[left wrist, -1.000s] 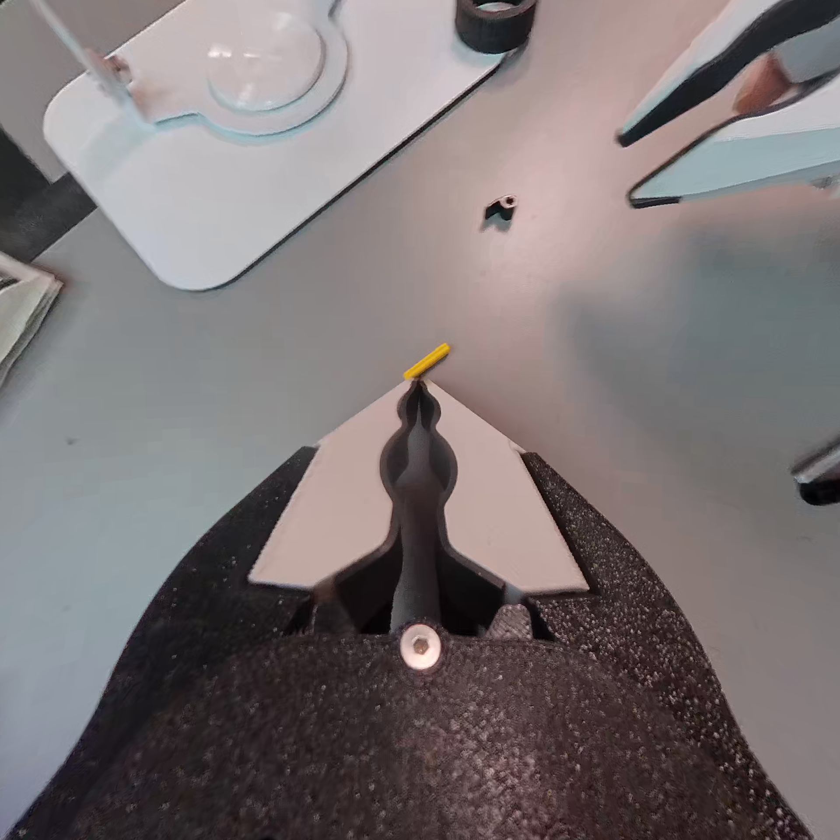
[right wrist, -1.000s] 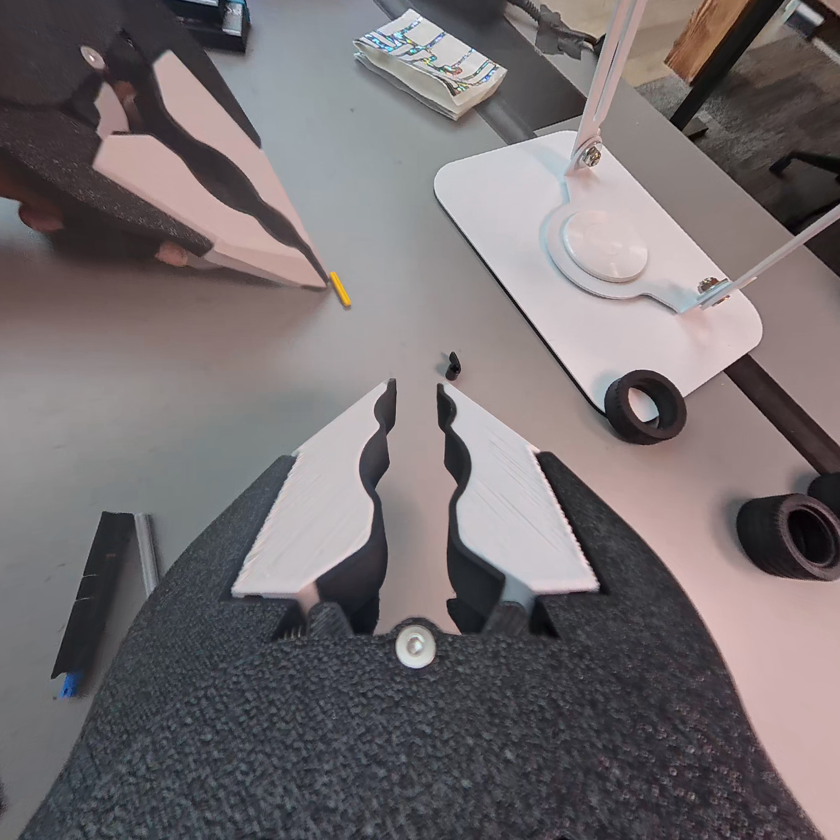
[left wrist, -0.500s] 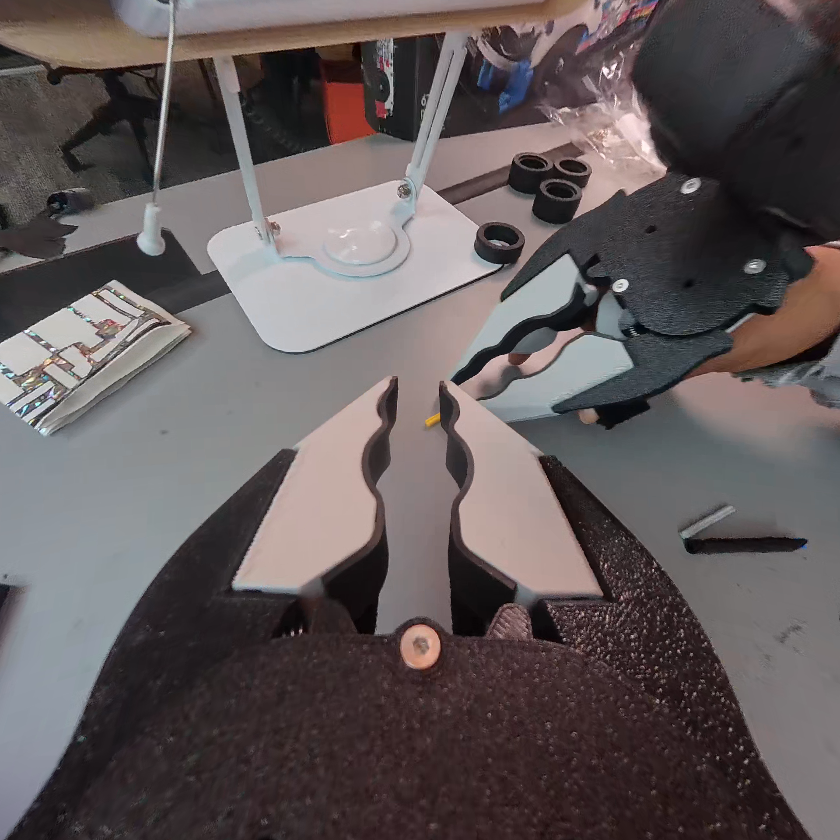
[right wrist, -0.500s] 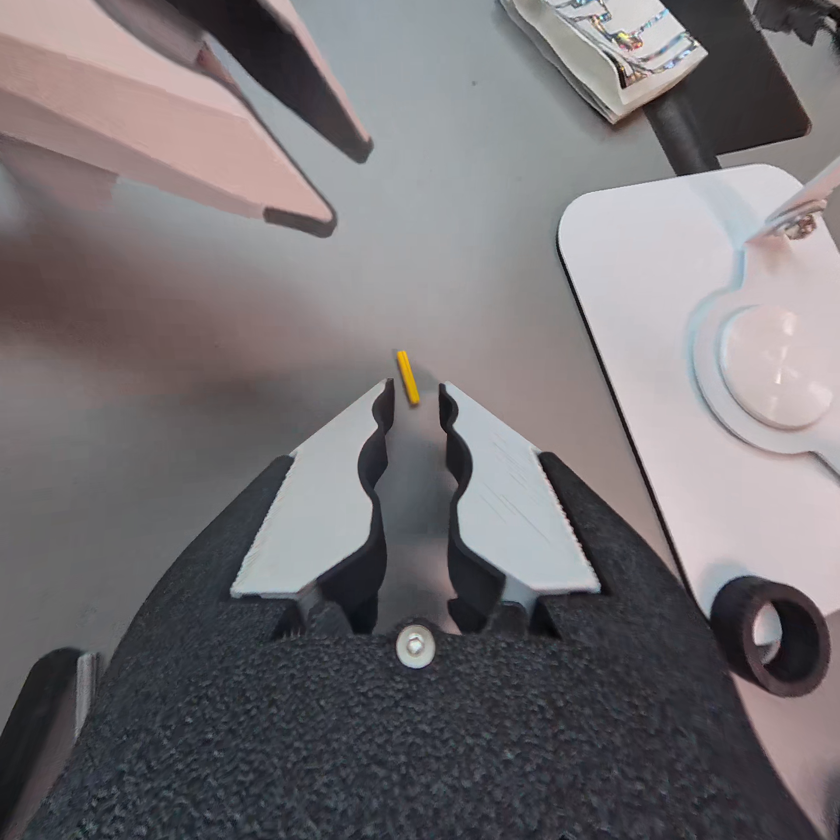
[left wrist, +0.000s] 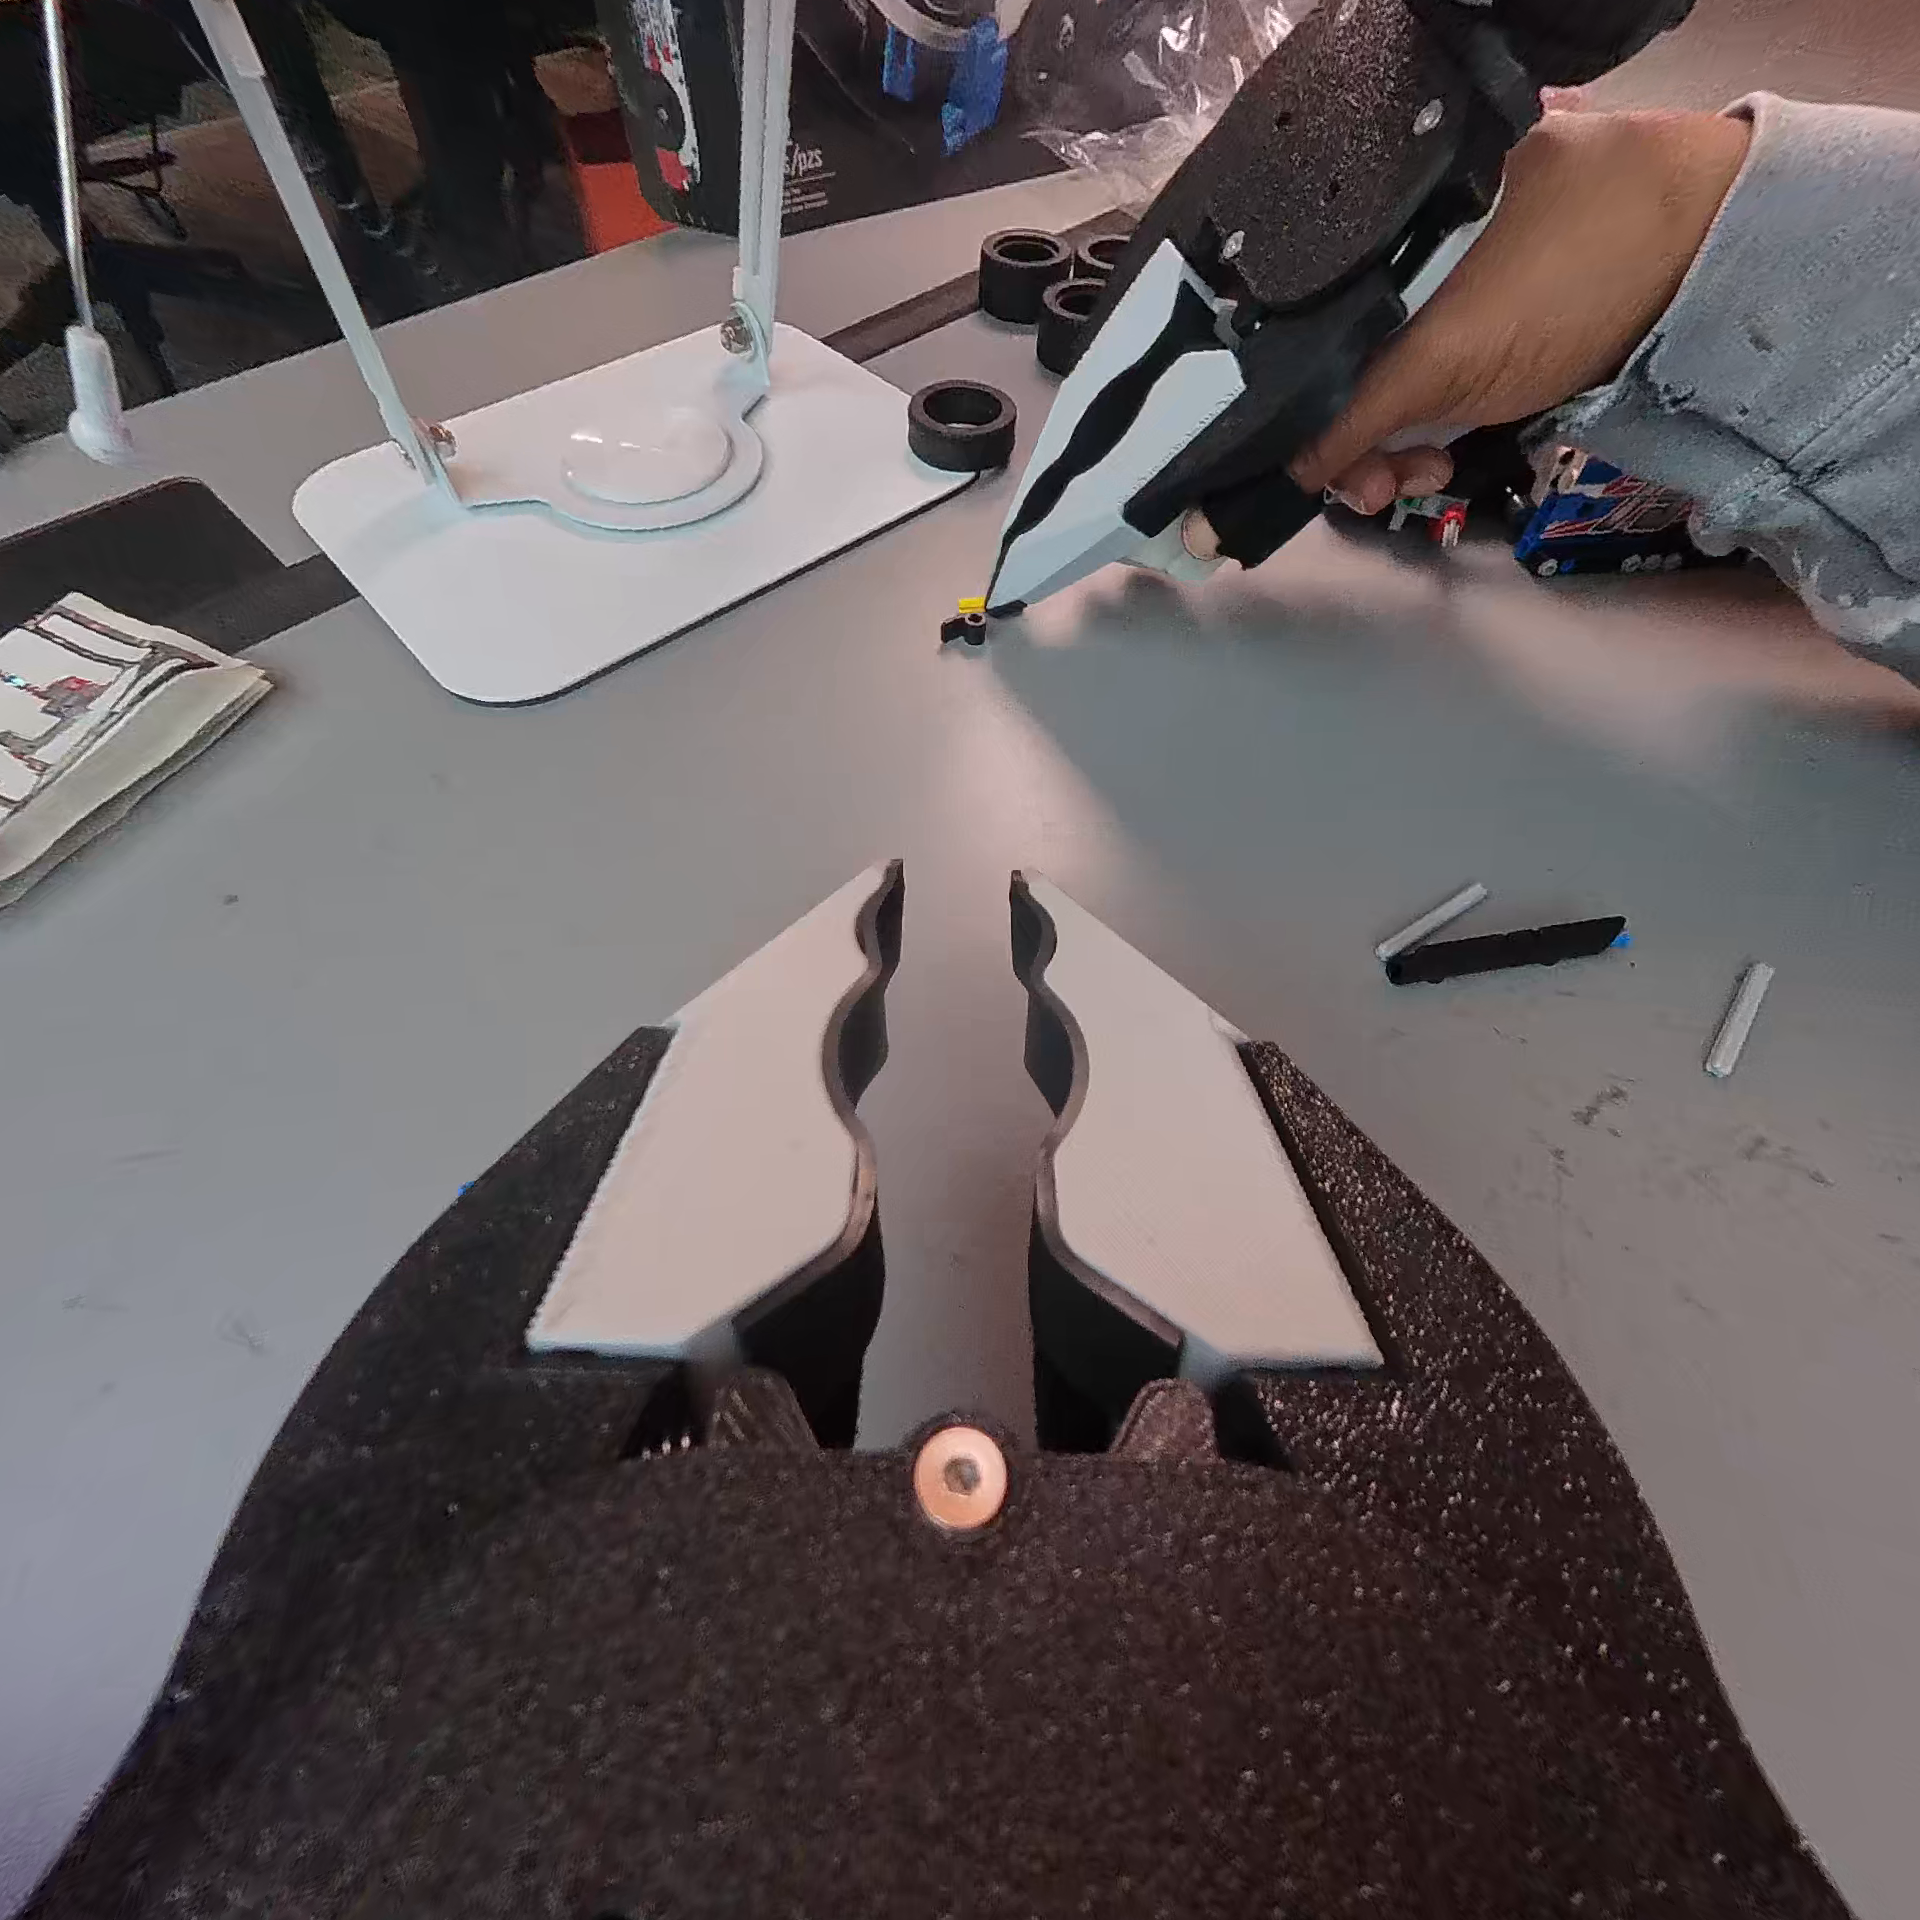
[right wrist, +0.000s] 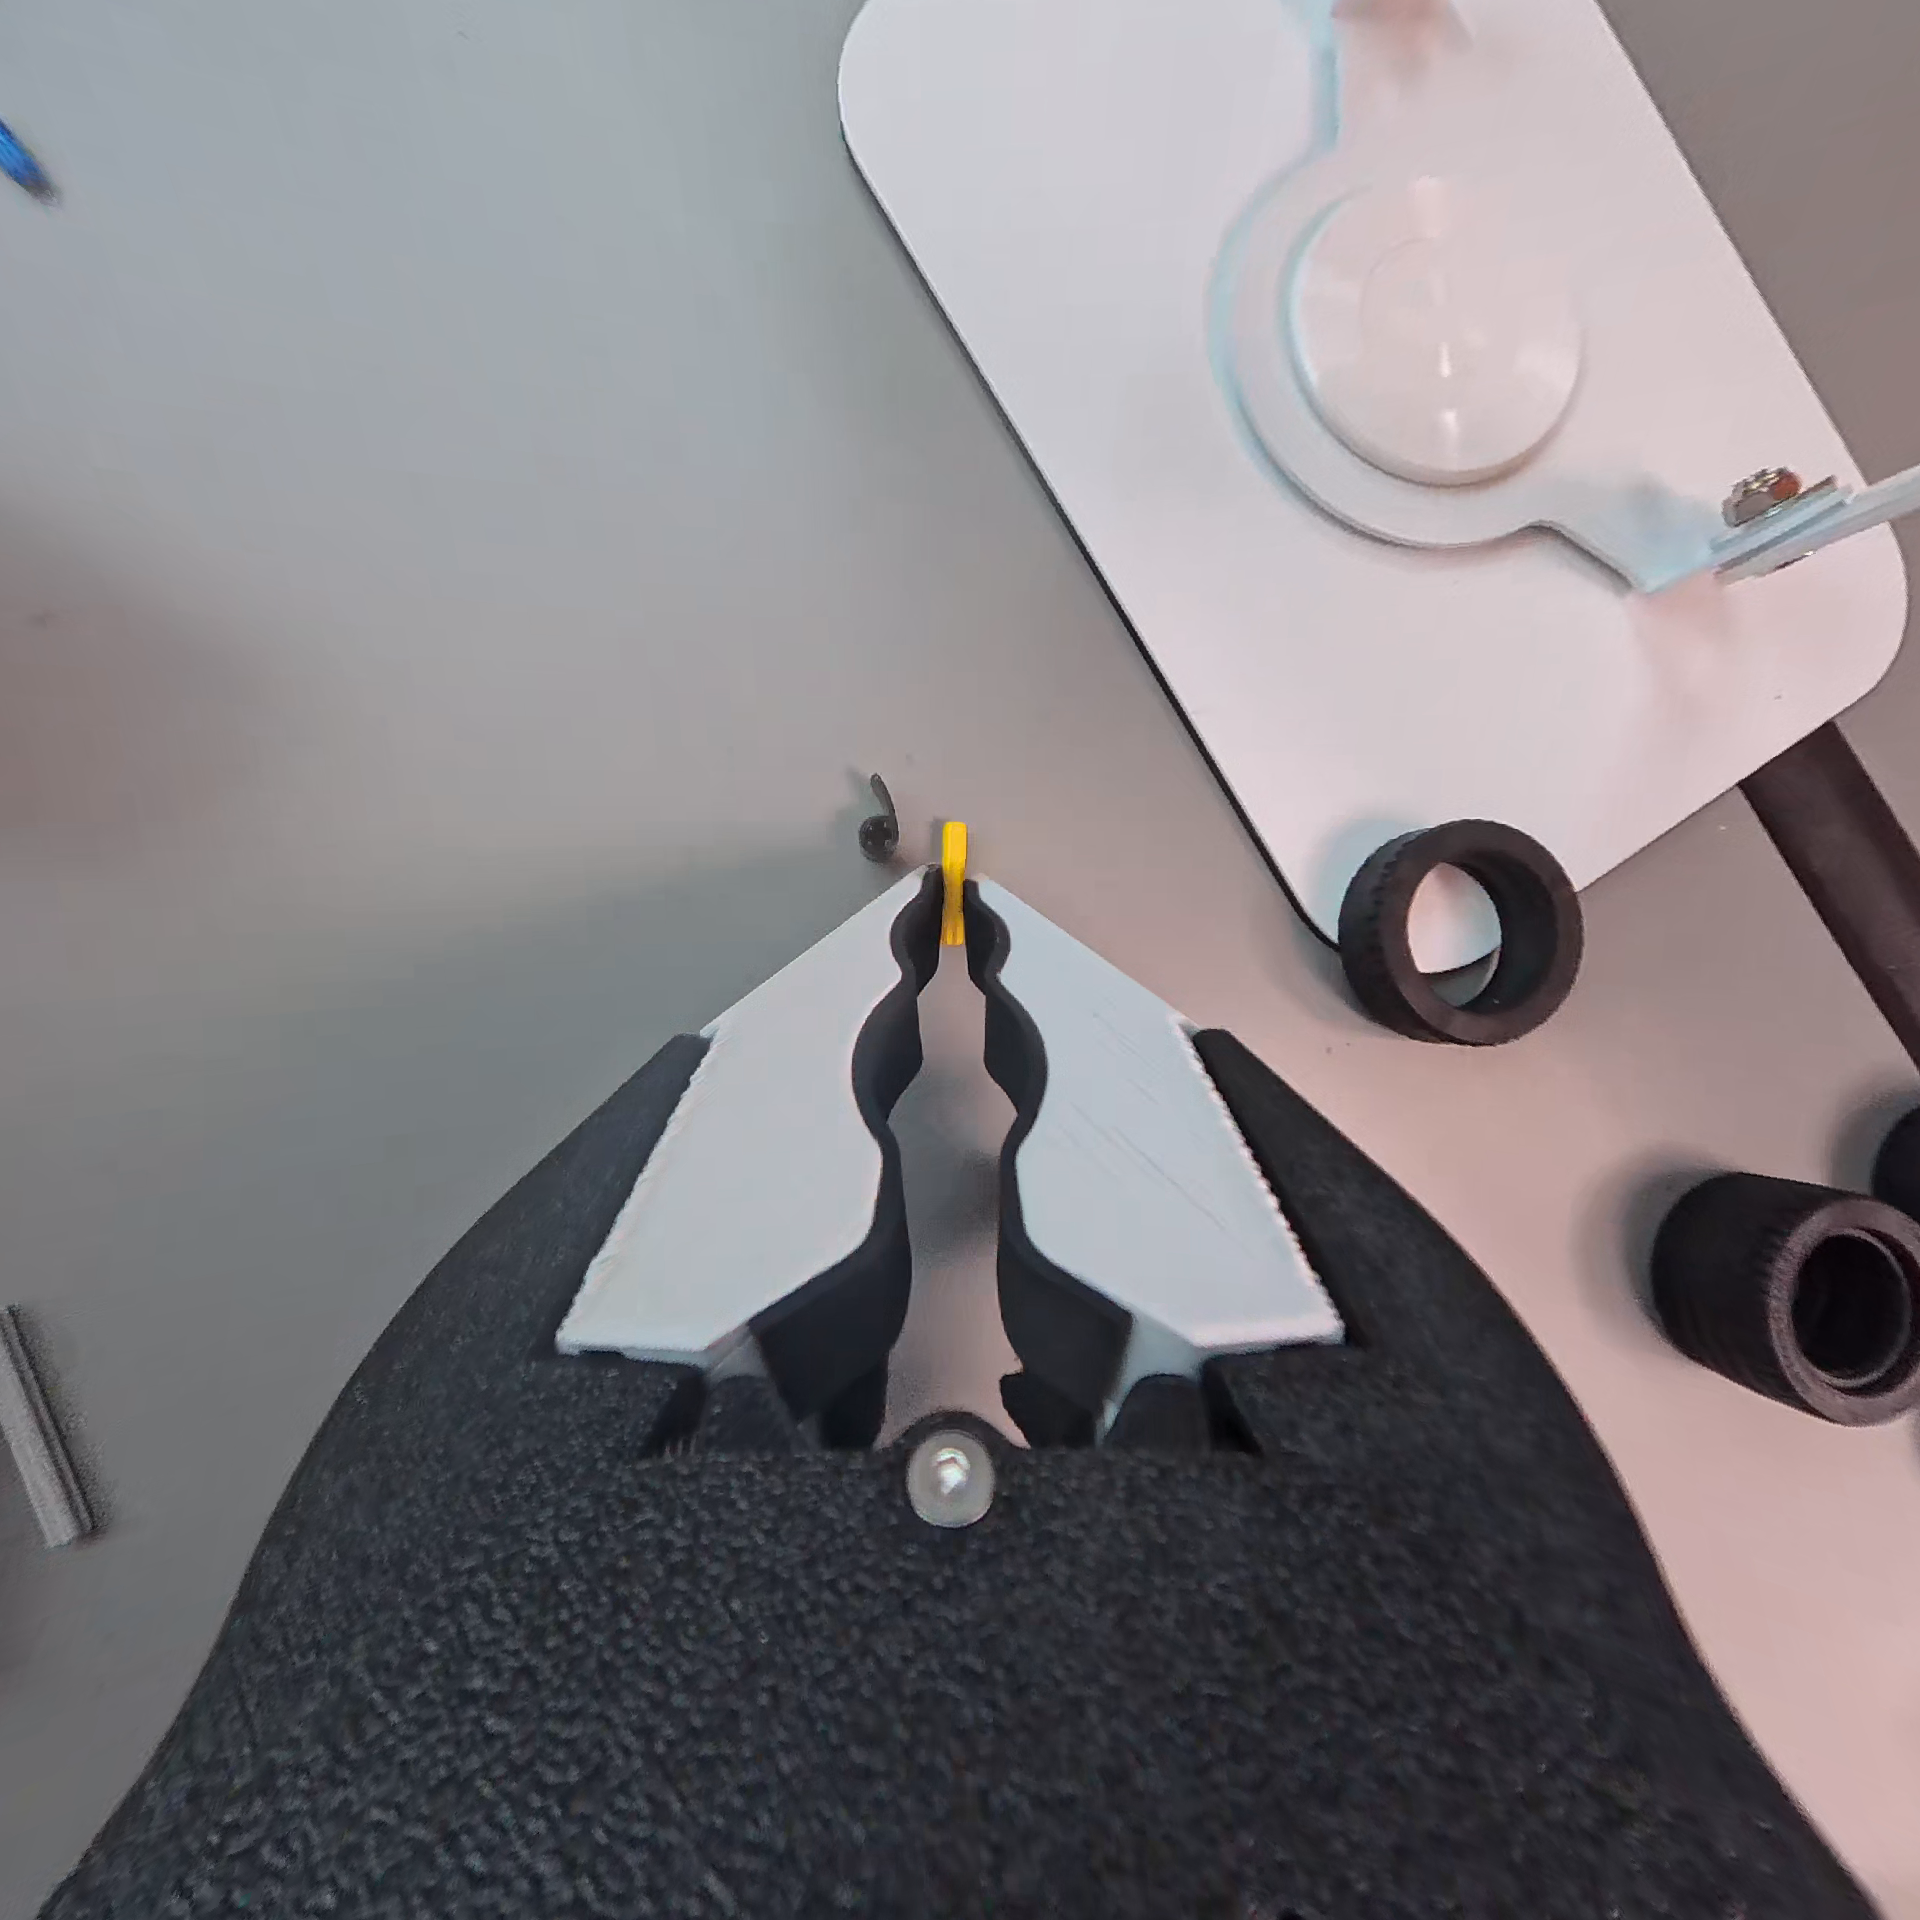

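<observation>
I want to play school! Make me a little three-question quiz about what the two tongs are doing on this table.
1. True or false: the left tongs are open and hold nothing.
2. What are the right tongs pinching? A) a black tyre B) a small yellow pin C) a grey rod
3. Fill the gap: the tiny black piece lies on the grey table just to the ___ of the yellow pin, seen from the right wrist view.

Key: 1 true. 2 B; the black tyre stands apart by the white lamp base. 3 left.
</observation>
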{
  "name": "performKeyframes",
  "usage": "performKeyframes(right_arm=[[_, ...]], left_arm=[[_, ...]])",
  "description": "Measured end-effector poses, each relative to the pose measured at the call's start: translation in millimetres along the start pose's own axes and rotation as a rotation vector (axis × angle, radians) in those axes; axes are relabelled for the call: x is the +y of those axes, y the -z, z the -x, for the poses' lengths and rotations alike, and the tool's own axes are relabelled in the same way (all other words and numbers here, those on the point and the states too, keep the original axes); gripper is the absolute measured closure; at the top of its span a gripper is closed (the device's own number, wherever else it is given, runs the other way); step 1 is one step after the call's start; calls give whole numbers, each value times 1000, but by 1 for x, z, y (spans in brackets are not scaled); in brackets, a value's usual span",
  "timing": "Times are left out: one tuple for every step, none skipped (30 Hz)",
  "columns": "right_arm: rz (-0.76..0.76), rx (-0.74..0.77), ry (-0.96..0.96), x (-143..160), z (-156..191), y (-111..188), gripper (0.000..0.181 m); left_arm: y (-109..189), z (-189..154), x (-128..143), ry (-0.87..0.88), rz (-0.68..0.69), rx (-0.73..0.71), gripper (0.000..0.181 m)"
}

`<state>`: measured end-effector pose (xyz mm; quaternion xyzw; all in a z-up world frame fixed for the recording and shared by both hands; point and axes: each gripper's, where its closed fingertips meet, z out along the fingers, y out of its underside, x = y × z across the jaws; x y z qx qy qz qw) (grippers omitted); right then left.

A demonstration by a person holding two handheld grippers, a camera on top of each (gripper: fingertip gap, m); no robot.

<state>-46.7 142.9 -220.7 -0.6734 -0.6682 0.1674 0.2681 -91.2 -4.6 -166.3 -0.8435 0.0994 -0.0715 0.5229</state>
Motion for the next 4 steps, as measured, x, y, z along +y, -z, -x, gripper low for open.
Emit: performKeyframes(right_arm=[[-7, -11, -4, -1, 2, 0, 177], [-11, -19, -7, -2, 4, 0, 177], [-18, -12, -7, -3, 3, 1, 176], [-38, -7, -2, -5, 2, 5, 169]], left_arm=[[0, -1, 2, -9, 9, 2, 162], [-1, -2, 3, -17, 20, 8, 162], [-1, -4, 5, -20, 31, 19, 162], [-1, -7, 6, -22, 36, 34, 162]])
